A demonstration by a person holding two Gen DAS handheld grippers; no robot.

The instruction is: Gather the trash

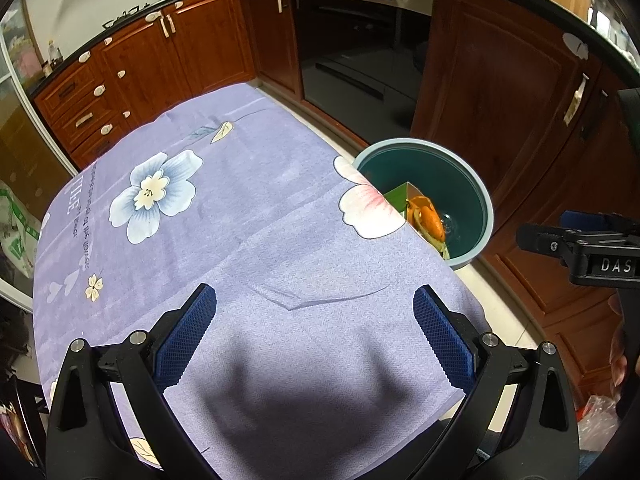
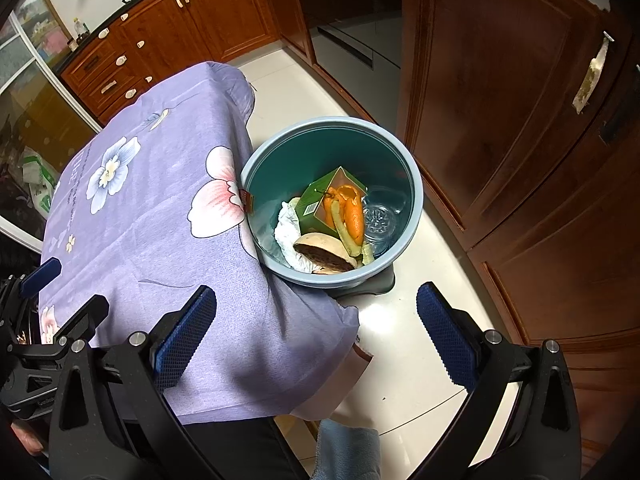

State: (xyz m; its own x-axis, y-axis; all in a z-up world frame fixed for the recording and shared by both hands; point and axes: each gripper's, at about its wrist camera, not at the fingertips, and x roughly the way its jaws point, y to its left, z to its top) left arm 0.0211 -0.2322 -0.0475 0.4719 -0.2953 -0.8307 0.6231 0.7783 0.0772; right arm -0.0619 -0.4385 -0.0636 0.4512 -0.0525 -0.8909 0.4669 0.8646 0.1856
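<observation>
My left gripper (image 1: 315, 332) hung over the table with its jaws spread wide and nothing between them, the blue ribbed pads (image 1: 188, 336) facing each other across bare cloth. My right gripper (image 2: 316, 334) was likewise wide open and empty, poised above the near corner of the table and the pale floor (image 2: 432, 264) beside it.

The landmark was the round blue-grey plastic bin (image 2: 414, 184), standing on the floor just beside the table's edge, its mouth facing straight up and its inside a darker teal. All the trash I could see lay inside it. A green cardboard carton (image 2: 314, 204) sat tilted near the bin's middle, one corner pointing up. Against it leaned an orange peel (image 2: 354, 216), curled, its long axis running roughly from the bin's far side toward the near rim. A pale yellowish peel strip (image 2: 346, 232) lay alongside it in the same direction. At the near rim rested a half bun (image 2: 324, 254), rounded and tan with a dark cut face. Crumpled white paper (image 2: 288, 232) filled the side nearest the table, and a clear ridged plastic cup (image 2: 380, 216) sat on the side away from it.

The lilac tablecloth (image 1: 260, 220) was soft woven fabric, printed with large flowers, draping over the table edge next to the bin.
</observation>
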